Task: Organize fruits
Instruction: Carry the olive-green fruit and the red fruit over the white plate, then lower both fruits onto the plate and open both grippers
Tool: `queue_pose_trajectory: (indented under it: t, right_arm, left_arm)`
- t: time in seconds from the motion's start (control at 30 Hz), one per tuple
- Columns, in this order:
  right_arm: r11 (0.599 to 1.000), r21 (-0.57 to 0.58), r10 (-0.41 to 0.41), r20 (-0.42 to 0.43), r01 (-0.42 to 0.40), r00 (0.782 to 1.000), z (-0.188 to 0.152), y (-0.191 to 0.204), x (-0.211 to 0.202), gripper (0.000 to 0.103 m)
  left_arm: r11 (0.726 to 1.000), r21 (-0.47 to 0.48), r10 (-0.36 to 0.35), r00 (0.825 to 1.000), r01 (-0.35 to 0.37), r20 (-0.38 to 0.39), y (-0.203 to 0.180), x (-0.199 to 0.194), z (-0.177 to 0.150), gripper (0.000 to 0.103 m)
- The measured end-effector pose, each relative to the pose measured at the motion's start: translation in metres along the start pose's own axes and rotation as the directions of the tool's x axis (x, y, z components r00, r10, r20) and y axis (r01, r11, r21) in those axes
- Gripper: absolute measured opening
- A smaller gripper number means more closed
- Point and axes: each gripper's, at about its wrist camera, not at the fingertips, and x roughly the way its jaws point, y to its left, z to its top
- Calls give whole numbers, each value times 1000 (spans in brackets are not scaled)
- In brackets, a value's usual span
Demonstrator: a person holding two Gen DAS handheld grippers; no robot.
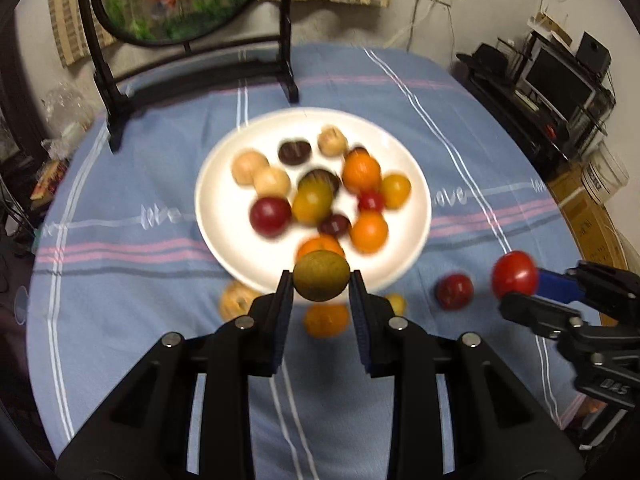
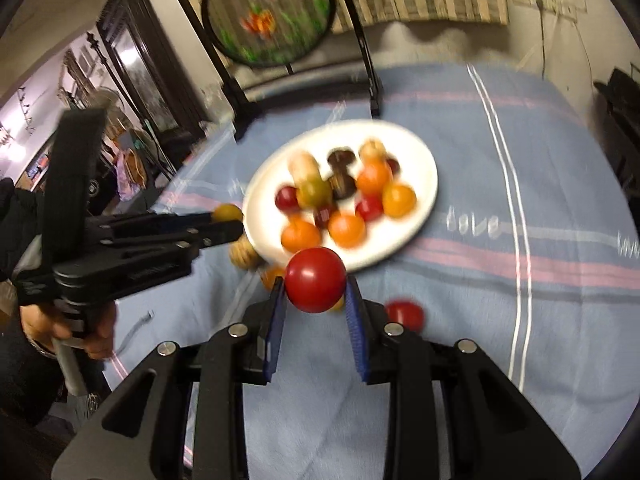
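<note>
A white plate (image 1: 408, 152) on the blue striped cloth holds several small fruits: orange, red, dark and tan ones. It also shows in the right wrist view (image 2: 424, 160). My left gripper (image 1: 321, 280) is shut on a brownish-green fruit (image 1: 321, 276) held above the plate's near rim. My right gripper (image 2: 315, 282) is shut on a red fruit (image 2: 315, 279) near the plate's front edge. From the left wrist view the right gripper (image 1: 520, 284) sits at the right with the red fruit (image 1: 514, 278).
Loose on the cloth near the plate's front rim lie an orange fruit (image 1: 326, 320), a tan fruit (image 1: 236, 300), a small yellow fruit (image 1: 397, 303) and a red fruit (image 1: 454, 291). A black stand with a round picture (image 1: 192, 8) stands behind the plate.
</note>
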Motion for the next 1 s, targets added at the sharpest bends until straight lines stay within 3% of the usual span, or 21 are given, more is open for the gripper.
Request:
queue_pose_trajectory:
  t: [0.3,1.0]
  right_arm:
    - [999,-39,23,67,-21,998,55,6,4,30]
    - [998,-57,11,-27,-12,1000,105,-16,92,30]
  left_arm:
    - [999,7,49,998,-50,44,5,-1,38,29]
    - [994,25,111,993,-110,-36,24,73,71,29]
